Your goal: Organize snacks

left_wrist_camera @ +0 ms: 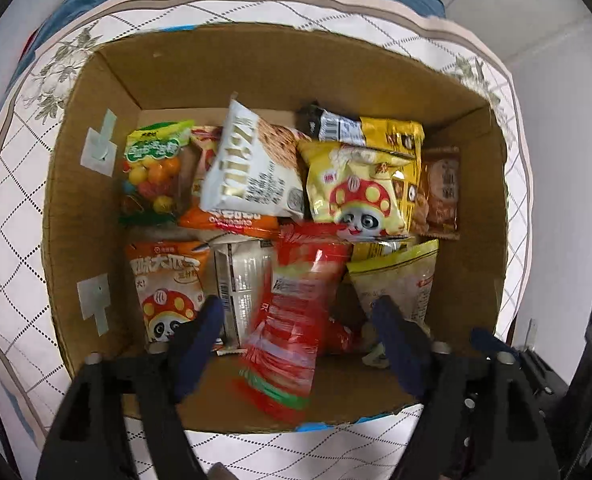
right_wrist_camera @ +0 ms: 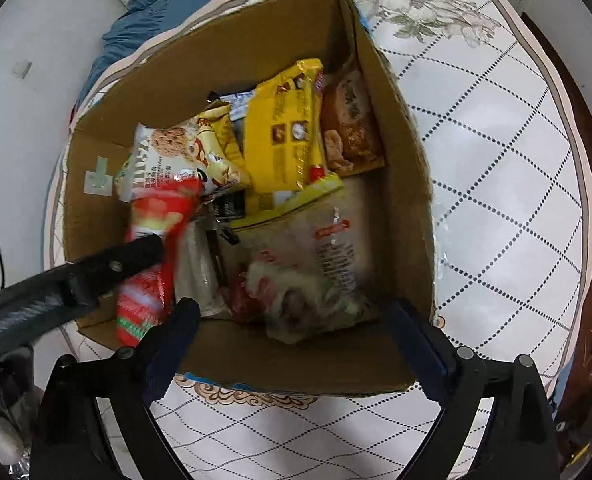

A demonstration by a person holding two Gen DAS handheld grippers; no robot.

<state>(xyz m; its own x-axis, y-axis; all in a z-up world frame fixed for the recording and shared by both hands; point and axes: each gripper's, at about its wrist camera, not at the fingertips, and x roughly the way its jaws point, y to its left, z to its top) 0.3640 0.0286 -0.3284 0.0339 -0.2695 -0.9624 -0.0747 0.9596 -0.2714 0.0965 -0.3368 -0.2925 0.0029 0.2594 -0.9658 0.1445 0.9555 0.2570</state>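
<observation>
Left wrist view: the left claw (left_wrist_camera: 297,312) stands spread above the cardboard box (left_wrist_camera: 256,68) of snacks. A blurred red packet (left_wrist_camera: 292,320) lies between its fingers, touched by neither — it runs from 12 o'clock down to 6 o'clock of the claw's gap. A panda-print packet (left_wrist_camera: 168,292) sits at 9 o'clock.

Right wrist view: the right claw (right_wrist_camera: 292,320) is spread wide, nothing pinched. A clear bag (right_wrist_camera: 315,256) lies in the box at its 12 o'clock; the red packet (right_wrist_camera: 152,256) is at 10 o'clock, beside the left claw's finger. The box stands on a white-patterned table (right_wrist_camera: 495,160).
</observation>
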